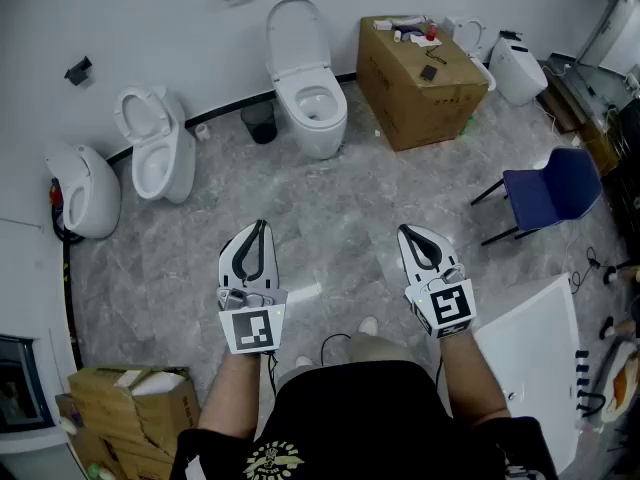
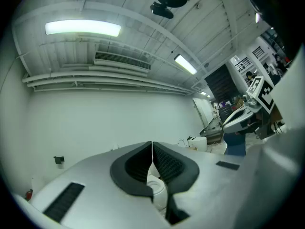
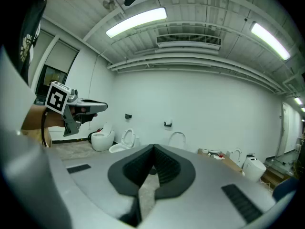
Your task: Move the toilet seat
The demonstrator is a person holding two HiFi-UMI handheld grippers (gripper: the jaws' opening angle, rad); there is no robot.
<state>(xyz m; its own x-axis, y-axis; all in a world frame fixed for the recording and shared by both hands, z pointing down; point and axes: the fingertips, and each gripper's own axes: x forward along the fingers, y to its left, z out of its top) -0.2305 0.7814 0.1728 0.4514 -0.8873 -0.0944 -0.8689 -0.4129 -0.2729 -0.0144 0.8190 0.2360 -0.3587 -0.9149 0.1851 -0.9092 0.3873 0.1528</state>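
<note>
One box (image 1: 415, 86) — clutter (image 1: 412, 30) atop; toilet (image 1: 318, 110) open

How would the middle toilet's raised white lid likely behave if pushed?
The raised white oval lid looks thin and glossy: probably stiff, light, slippery. Standing at the back edge of the white bowl, it would likely swing down.

We wore a black short-sleeved shirt (image 1: 370, 418) with a pale emblem (image 1: 273, 460), and light shoes (image 1: 368, 325). Our left gripper (image 1: 262, 228) and right gripper (image 1: 407, 232) were white with black-lined jaws. Each bore a black-and-white marker cube (image 1: 250, 330). A thin black cable (image 1: 268, 366) ran from the left one.
</note>
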